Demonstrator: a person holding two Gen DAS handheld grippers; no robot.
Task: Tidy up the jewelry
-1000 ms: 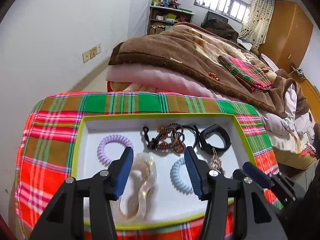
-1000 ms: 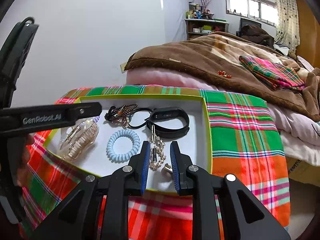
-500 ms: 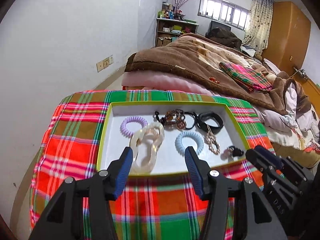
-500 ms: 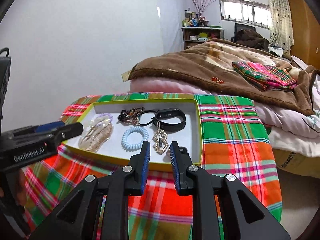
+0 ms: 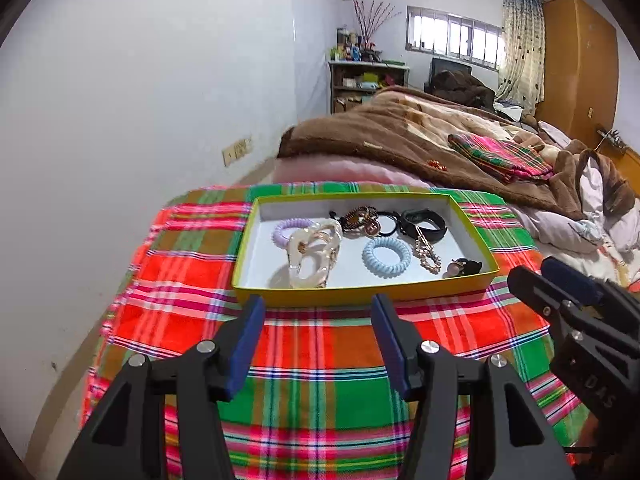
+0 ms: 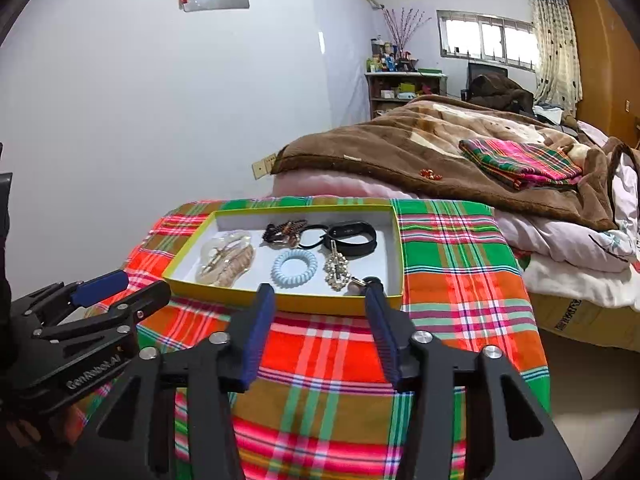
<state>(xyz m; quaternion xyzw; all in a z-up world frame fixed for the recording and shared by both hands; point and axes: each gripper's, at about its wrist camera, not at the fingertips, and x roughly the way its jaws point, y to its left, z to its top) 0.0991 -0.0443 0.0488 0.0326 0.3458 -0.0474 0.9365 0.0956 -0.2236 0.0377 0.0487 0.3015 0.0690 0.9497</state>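
Observation:
A shallow yellow-rimmed tray (image 5: pixel 360 294) (image 6: pixel 288 304) sits on a plaid cloth. In it lie a clear hair claw (image 5: pixel 314 252) (image 6: pixel 226 260), a purple coil tie (image 5: pixel 290 229), a blue coil tie (image 5: pixel 386 257) (image 6: pixel 294 268), a beaded bracelet (image 5: pixel 360 218) (image 6: pixel 286 232), a black wristband (image 5: pixel 424 222) (image 6: pixel 352 236), a rhinestone clip (image 5: pixel 427 252) (image 6: pixel 337 266) and a small dark piece (image 5: pixel 464 267). My left gripper (image 5: pixel 318 340) is open and empty, in front of the tray. My right gripper (image 6: pixel 320 328) is open and empty, also short of the tray's near rim.
The plaid cloth (image 5: pixel 320 392) covers a small table against a white wall. A bed with a brown blanket (image 6: pixel 440 148) and a folded plaid cloth (image 6: pixel 520 162) lies behind and to the right. Floor shows at far right.
Both grippers have pulled back from over the tray to in front of it. The right gripper has gone from nearly shut to open. The hair claw stays in the tray.

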